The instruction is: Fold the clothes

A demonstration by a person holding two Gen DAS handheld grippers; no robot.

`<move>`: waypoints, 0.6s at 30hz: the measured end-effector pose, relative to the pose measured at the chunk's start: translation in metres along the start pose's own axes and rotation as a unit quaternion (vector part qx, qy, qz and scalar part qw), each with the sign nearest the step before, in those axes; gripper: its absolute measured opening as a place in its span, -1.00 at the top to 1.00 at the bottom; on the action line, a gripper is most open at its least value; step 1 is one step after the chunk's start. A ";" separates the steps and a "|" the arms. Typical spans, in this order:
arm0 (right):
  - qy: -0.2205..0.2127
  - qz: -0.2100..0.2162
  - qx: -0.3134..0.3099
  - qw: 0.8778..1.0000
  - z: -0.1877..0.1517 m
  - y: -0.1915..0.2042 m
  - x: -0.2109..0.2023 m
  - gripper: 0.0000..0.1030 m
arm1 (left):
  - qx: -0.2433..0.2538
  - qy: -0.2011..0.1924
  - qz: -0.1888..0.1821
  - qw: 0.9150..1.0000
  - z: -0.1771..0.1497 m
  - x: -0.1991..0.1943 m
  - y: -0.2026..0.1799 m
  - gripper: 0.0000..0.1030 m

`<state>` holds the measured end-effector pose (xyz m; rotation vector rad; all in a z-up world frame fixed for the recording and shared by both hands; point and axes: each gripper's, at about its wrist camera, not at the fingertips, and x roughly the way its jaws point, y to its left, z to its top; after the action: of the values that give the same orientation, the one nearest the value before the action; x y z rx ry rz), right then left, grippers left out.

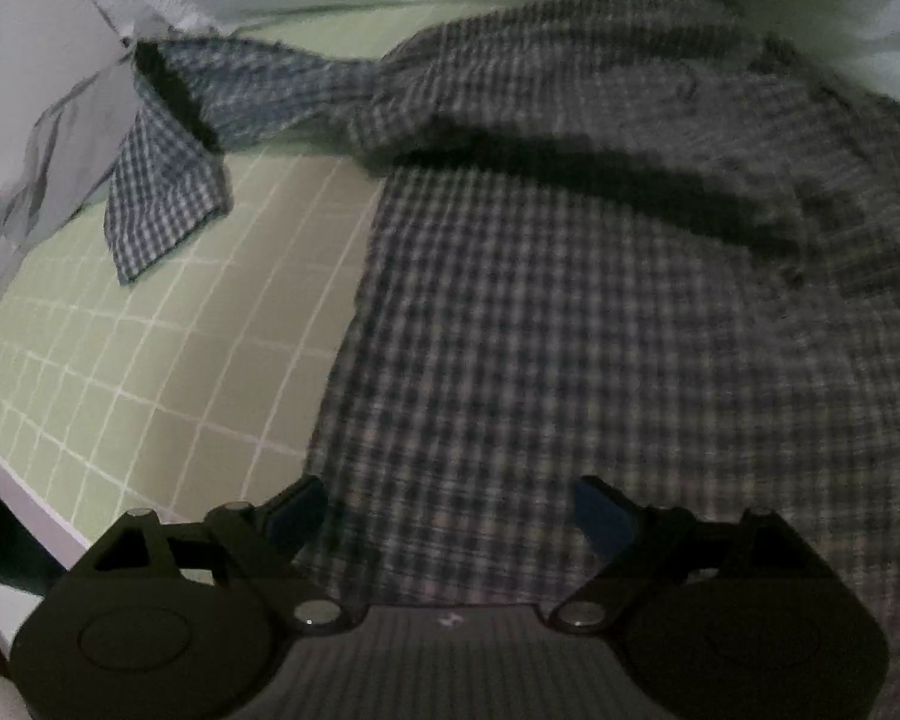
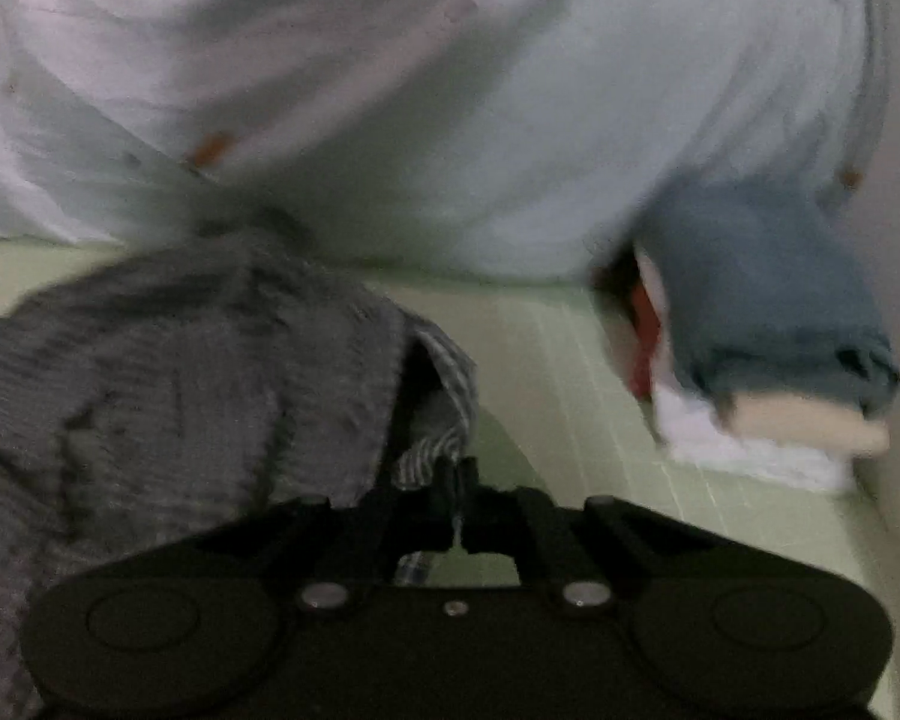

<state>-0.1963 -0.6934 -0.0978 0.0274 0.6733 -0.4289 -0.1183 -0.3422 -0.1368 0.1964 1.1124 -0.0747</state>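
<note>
The checked shirt [image 1: 570, 312] is spread across the green gridded mat [image 1: 150, 360], its body lying broadly flat but rumpled, with a dark crease running across the upper part and one sleeve [image 1: 222, 102] stretched away toward the far left, its cuff end turned over on the mat. No finished fold can be made out on it, so the folding is judged to be at an early stage, with the sleeves still to be brought in and the body still to be doubled over. Behind it, pale cloth [image 2: 450, 90] is heaped along the far edge of the mat; whether it awaits folding cannot be told. A small stack [image 2: 762, 348] of what appear to be already folded pieces, blue on top with white and beige beneath, is seen at the right of the mat, suggesting that some garments are done. The left gripper [image 1: 450, 516] is held over the near edge of the shirt with its jaws spread wide and nothing between them. The right gripper [image 2: 459, 480] is clamped on a fold of the checked fabric at the shirt's edge.
</note>
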 end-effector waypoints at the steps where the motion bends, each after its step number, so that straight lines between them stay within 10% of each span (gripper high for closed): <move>1: 0.014 -0.002 0.012 1.000 -0.004 -0.005 0.006 0.61 | -0.005 0.002 -0.003 1.000 0.000 0.001 0.003 -0.77; 4: 0.064 0.037 0.087 0.993 -0.027 -0.023 0.013 -0.14 | -0.008 0.003 -0.004 1.000 0.000 0.002 0.006 -0.78; 12: 0.134 0.076 0.143 0.978 -0.064 -0.020 0.029 -0.18 | -0.022 0.001 0.004 1.000 -0.002 0.006 0.006 -0.87; 15: 0.134 0.074 0.124 0.980 -0.064 -0.015 0.029 0.15 | -0.023 -0.001 0.007 1.000 -0.003 0.008 0.006 -0.92; 18: 0.126 0.081 0.060 0.987 -0.058 -0.007 0.025 0.93 | -0.031 -0.001 0.009 0.999 -0.004 0.009 0.007 -0.96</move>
<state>-0.2162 -0.6996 -0.1583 0.2526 0.8862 -0.3119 -0.1170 -0.3343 -0.1458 0.1502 1.1102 -0.0249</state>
